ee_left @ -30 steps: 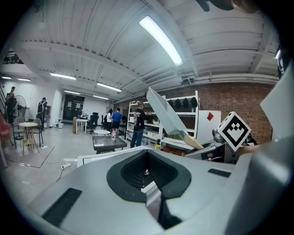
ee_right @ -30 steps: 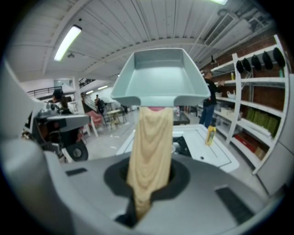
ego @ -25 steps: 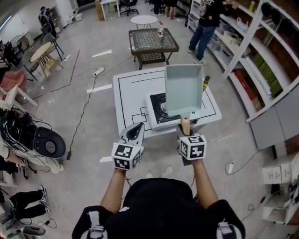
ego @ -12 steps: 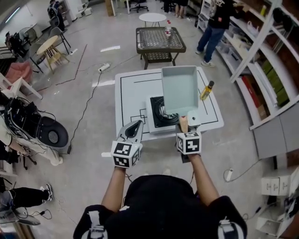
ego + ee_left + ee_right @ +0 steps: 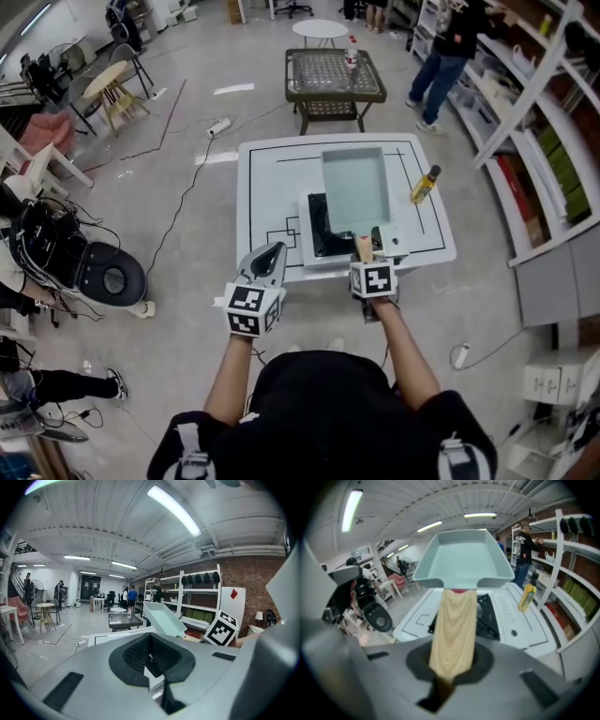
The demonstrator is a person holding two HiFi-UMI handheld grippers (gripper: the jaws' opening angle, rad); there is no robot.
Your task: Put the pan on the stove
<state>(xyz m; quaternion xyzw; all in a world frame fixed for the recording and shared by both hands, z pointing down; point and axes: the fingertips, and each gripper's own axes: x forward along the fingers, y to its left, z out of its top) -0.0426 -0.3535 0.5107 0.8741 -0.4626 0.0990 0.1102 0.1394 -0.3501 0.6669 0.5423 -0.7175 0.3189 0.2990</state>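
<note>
Right gripper [image 5: 366, 255] here is clamped tight on the wooden handle [image 5: 452, 630] of the pan [image 5: 354, 187], jaws squeezed in on the end of the wood so the handle runs straight out ahead of me. The pan is that pale green square one. It's up in the air, not sitting on anything, with its front edge tipped a bit higher than the handle end. From the head view it hangs over the right side of the stove [image 5: 321, 228], so I can only see the left part of the black burner poking out beside it. The stove sits toward the near edge of the white table [image 5: 262, 187], the one with black lines marked on the top. There's a yellow bottle [image 5: 425, 184] standing on the table off to the right of the pan, clear of it. My left gripper [image 5: 272, 255] has its jaws together with nothing in them. It's just floating off to the left, near the table's front edge and level with the right one. In the left gripper view I can see the pan sticking up past the table edge.
</note>
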